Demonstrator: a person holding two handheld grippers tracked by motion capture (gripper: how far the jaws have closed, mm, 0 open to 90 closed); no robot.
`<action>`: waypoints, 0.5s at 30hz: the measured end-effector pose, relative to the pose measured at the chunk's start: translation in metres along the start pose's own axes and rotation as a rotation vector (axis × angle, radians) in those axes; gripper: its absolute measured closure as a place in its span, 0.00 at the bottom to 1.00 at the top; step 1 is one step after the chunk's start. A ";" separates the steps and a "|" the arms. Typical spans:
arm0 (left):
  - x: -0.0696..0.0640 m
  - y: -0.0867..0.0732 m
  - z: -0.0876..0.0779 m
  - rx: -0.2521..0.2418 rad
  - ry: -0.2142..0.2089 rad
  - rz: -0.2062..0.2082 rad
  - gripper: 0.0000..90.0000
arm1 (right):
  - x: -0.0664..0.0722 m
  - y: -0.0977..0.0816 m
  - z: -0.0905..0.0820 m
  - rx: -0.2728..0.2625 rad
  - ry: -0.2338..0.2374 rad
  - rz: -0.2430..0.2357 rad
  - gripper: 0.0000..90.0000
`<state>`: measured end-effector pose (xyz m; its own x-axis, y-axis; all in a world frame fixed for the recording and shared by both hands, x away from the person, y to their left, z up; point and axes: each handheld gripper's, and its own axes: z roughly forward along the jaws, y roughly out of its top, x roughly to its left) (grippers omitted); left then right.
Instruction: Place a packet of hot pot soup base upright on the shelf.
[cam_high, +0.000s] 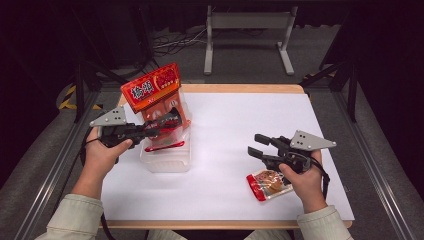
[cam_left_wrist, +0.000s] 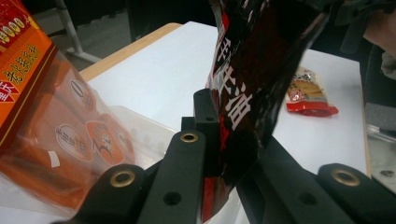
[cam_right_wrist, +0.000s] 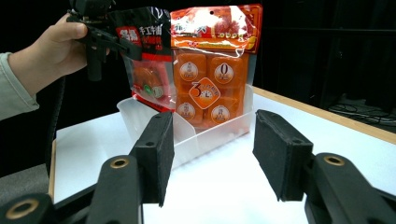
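Glossy dark-red film forms the snack pouch (cam_left_wrist: 252, 70) clamped in the left gripper (cam_high: 159, 125); judged light, limp and slippery, liable to fold or swing below the pinch, so the flat sealed top edge is the best hold, where the jaws already sit. The pouch bears white characters on a dark header and a clear window showing orange contents, and it hangs over the clear plastic bin (cam_high: 167, 161) at about 9 o'clock on the white table (cam_high: 230, 125), just in front of the tall orange bag (cam_right_wrist: 215, 60) standing upright in the bin. Right gripper (cam_high: 259, 145) at about 4 o'clock, jaws parted with nothing between them, pointing towards the bin. A small red-edged packet (cam_high: 267, 184) lies flat beside that hand, towards 5 o'clock.
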<state>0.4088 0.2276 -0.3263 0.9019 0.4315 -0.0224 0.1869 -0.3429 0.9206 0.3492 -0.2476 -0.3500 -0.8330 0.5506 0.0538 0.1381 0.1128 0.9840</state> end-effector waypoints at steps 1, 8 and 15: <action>0.001 -0.001 0.001 -0.010 -0.004 -0.001 1.00 | 0.000 0.000 -0.001 -0.004 0.001 0.002 0.54; 0.006 -0.009 0.009 -0.011 0.002 -0.021 1.00 | -0.001 0.000 -0.002 -0.004 0.000 0.004 0.53; 0.008 -0.019 0.017 0.002 -0.016 -0.038 1.00 | -0.003 -0.001 -0.003 -0.008 0.001 0.012 0.53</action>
<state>0.4190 0.2229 -0.3505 0.9003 0.4306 -0.0640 0.2220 -0.3277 0.9183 0.3498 -0.2515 -0.3503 -0.8318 0.5513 0.0655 0.1437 0.0998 0.9846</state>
